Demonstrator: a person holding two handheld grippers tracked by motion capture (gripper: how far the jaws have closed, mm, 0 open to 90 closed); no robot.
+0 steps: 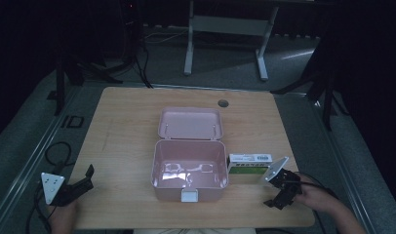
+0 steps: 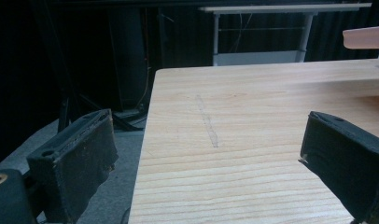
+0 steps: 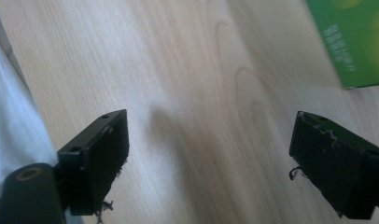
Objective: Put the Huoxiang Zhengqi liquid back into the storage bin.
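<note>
Pink plastic case (image 1: 189,175), lid open at 12 o'clock; green-white carton (image 1: 249,164) at its 3 o'clock. Left gripper (image 2: 211,154) and right gripper (image 3: 208,158): jaws wide apart, empty.

Room dim, surroundings near black. Light wooden surface (image 1: 123,126) lit from above; glare patches inside open pink plastic box (image 1: 188,170). Right gripper view brighter, soft, green carton (image 3: 355,37) print blurred; faint shadow between jaws.

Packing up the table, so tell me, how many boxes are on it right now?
2: an open pink box at the table's centre, and a green-and-white carton lying against its right side, near the right gripper.
</note>
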